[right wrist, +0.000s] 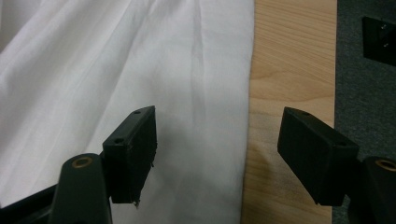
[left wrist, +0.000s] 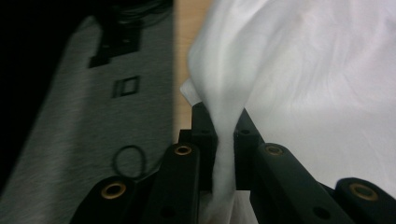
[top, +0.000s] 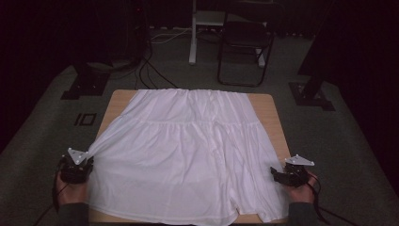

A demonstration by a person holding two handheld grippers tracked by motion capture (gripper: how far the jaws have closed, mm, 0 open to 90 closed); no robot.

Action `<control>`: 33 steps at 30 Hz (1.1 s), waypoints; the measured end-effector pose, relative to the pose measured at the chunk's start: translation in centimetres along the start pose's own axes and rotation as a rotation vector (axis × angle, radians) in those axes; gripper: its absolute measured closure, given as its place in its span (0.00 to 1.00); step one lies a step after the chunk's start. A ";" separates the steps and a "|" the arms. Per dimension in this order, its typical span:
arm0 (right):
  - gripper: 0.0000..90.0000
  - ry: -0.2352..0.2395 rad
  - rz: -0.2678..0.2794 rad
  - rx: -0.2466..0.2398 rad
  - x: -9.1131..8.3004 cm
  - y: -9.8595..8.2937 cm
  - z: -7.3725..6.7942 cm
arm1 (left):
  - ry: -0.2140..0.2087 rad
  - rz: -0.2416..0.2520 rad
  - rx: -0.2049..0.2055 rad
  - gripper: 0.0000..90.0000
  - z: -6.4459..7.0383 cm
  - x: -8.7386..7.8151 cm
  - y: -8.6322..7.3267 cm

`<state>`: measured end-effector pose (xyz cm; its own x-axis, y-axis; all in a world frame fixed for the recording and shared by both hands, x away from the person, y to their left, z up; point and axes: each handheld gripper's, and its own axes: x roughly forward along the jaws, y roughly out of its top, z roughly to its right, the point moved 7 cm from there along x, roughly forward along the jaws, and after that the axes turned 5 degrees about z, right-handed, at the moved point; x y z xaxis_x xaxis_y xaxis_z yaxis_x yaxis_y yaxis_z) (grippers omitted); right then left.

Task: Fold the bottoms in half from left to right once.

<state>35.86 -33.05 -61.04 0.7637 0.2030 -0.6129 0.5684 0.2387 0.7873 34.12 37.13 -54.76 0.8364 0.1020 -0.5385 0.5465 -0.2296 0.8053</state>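
Note:
A white tiered skirt [top: 188, 155] lies spread over a small wooden table [top: 270, 110], waistband at the far edge. My left gripper [top: 81, 162] hangs off the table's left side, shut on the skirt's left edge, which stretches out toward it. In the left gripper view the white cloth [left wrist: 224, 154] is pinched between the black jaws of the left gripper [left wrist: 223, 122]. At the table's right edge my right gripper [top: 277, 175] is open. Its jaws straddle the skirt's right edge [right wrist: 233, 116] and bare wood [right wrist: 289, 70], with the right gripper [right wrist: 217, 144] holding nothing.
Grey carpet [top: 42, 141] surrounds the table. A black folding chair [top: 244, 42] and a white post [top: 193, 33] stand behind it. Black stand feet [top: 84, 82] and cables sit at the back left, another foot [top: 313, 94] at the back right.

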 end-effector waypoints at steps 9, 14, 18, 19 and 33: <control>0.31 0.036 -0.008 -0.020 0.3 -0.2 -0.8 | 0.267 -0.018 0.016 0.94 -4.1 -0.2 2.1; 0.32 0.045 -0.002 -0.007 0.4 -0.3 -0.8 | 0.177 0.077 0.025 0.94 -1.5 -2.1 4.6; 0.31 0.076 0.011 0.034 0.5 -0.5 -0.8 | 0.063 0.166 0.048 0.93 1.6 -4.0 7.4; 0.31 0.082 0.020 0.039 0.6 -0.5 -0.7 | 0.035 0.189 0.055 0.93 2.4 -4.5 8.1; 0.31 0.083 0.053 0.038 0.6 -0.6 -0.9 | -0.602 0.446 0.196 0.93 21.1 -10.3 18.2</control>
<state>35.71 -32.24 -61.98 0.7659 0.2922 -0.5727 0.5406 0.1896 0.8196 34.57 11.47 -39.81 0.7783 -0.5712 -0.2608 0.0994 -0.2980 0.9494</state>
